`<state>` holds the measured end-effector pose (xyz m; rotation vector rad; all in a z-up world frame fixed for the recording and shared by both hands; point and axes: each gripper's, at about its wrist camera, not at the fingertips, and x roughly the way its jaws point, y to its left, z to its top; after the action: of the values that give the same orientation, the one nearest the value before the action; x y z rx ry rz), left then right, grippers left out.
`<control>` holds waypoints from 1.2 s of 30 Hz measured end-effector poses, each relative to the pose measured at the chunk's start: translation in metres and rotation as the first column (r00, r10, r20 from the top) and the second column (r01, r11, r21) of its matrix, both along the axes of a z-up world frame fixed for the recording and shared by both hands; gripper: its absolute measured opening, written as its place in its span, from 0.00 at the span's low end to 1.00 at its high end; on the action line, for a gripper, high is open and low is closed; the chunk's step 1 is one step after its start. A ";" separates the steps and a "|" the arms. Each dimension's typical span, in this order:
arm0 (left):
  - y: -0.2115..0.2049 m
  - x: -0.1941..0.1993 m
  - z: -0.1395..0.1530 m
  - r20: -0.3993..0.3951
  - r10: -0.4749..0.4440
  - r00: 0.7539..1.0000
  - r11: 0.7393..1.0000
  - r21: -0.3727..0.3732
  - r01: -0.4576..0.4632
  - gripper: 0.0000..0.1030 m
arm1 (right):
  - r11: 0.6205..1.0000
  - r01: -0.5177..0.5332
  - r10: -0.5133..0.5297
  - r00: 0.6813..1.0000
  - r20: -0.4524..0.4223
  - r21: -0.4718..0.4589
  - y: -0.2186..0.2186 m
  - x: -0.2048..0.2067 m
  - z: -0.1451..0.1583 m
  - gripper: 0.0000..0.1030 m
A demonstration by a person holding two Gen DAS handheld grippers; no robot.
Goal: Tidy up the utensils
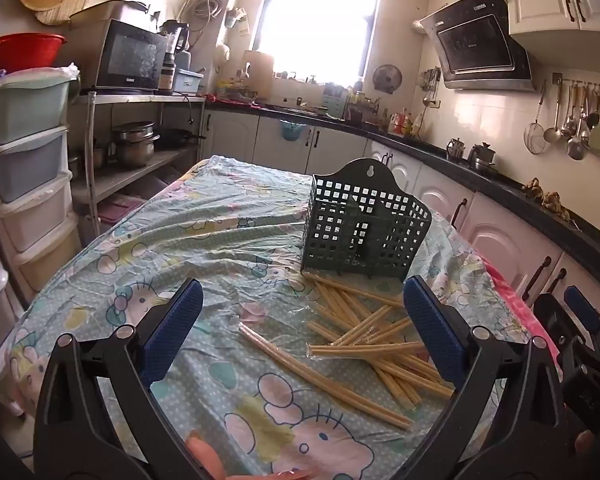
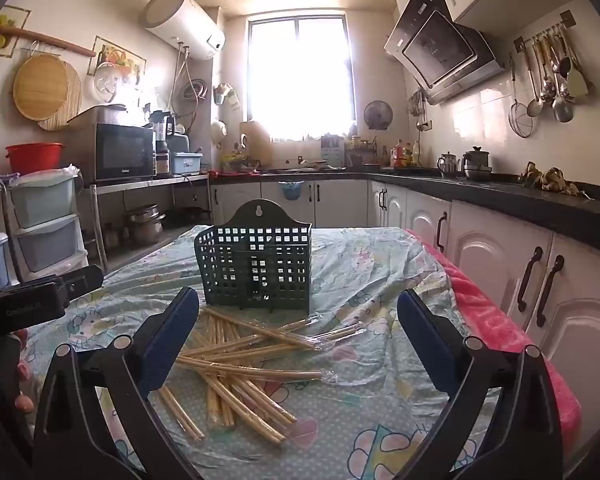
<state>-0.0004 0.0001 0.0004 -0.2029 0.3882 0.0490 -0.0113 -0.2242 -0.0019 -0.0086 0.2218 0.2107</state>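
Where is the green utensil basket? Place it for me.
The green utensil basket stands upright mid-table on the cartoon tablecloth, directly behind the scattered pile of chopsticks; in the left wrist view it sits right of centre.

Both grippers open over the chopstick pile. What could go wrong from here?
1. The plastic-wrapped bamboo chopsticks lie crisscrossed; a grab may snag several or slip on the wrap.
2. The dark green lattice plastic holder stands free on the wrinkled cartoon-print tablecloth; a push while loading might tip it.

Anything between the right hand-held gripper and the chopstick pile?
Nothing visible. The right hand-held gripper is open, and only bare tablecloth lies before the wrapped chopsticks. The green holder stands behind them.
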 end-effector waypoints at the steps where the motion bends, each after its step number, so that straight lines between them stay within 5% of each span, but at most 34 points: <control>1: 0.000 0.000 0.000 -0.005 -0.007 1.000 1.000 -0.002 0.007 0.90 | 1.000 0.001 -0.001 1.000 0.003 0.002 0.000 0.000 0.000 0.94; 36: -0.010 -0.003 0.003 0.010 -0.023 1.000 0.999 0.024 0.022 0.90 | 1.000 0.008 -0.008 1.000 -0.004 0.008 -0.004 0.001 0.001 0.94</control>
<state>-0.0033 -0.0103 0.0032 -0.1756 0.3793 0.0303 -0.0107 -0.2279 -0.0012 0.0003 0.2245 0.2039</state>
